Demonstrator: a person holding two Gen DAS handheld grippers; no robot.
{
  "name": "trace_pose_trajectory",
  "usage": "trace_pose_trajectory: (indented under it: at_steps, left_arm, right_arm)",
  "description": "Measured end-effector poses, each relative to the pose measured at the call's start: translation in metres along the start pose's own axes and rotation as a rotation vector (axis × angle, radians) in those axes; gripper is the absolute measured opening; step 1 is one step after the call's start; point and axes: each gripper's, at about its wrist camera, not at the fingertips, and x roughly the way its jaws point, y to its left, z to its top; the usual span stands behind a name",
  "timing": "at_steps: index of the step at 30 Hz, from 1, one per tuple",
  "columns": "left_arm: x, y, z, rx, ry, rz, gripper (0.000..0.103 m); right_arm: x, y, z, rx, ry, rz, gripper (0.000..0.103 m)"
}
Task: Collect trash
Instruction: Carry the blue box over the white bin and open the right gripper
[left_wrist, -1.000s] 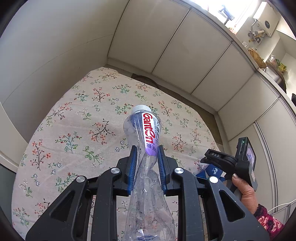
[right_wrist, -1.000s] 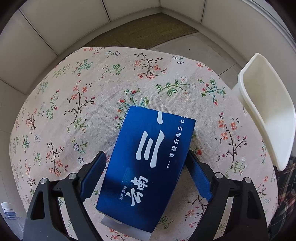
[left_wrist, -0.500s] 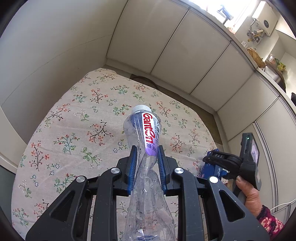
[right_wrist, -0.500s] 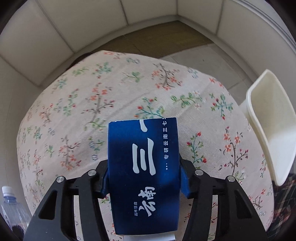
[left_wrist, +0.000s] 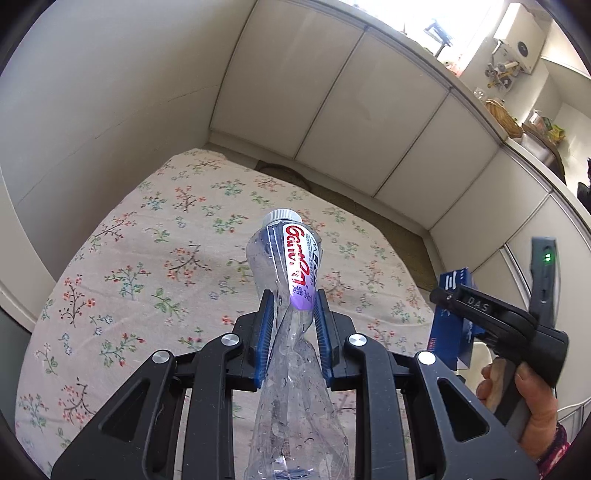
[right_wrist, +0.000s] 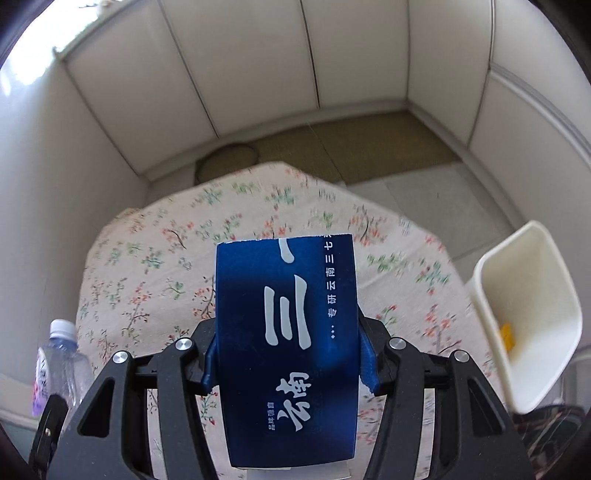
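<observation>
Right tongs (right_wrist: 288, 363) closed on blue box (right_wrist: 288, 343), lifting it off table (right_wrist: 155, 266). Left tongs (left_wrist: 291, 332) pinched crushed bottle (left_wrist: 291, 266). White bin (right_wrist: 528, 314) sat right of right tongs.

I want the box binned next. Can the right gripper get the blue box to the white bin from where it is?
Probably yes. The right gripper is shut on the blue box, lifted off the table, and the white bin stands open just right of it with nothing between.

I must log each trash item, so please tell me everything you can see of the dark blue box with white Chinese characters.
The dark blue rectangular cardboard box looks flat and narrow, with large white characters on its face and a pale strip at its near end. The right hand-held gripper clamps its two long sides, holding it off the floral tablecloth, printed face to the camera, long axis pointing away.
</observation>
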Motion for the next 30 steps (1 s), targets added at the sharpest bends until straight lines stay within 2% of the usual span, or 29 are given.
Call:
trace_pose_trajectory:
  at_steps: [8,19,30]
  left_arm:
    - [-0.010,-0.035,-0.017,0.005,-0.013,-0.022,0.021]
    - [-0.019,-0.094,-0.040,0.045,0.003,-0.063,0.021]
    - [-0.018,-0.155,-0.059,0.139,0.025,-0.089,0.021]
  right_arm:
    - [-0.047,-0.022,0.004,-0.066,-0.127,-0.007,0.056]
    - [-0.089,-0.090,0.003,-0.088,-0.276,-0.083,0.055]
    - [-0.099,-0.173,0.003,-0.013,-0.320,-0.165,0.055]
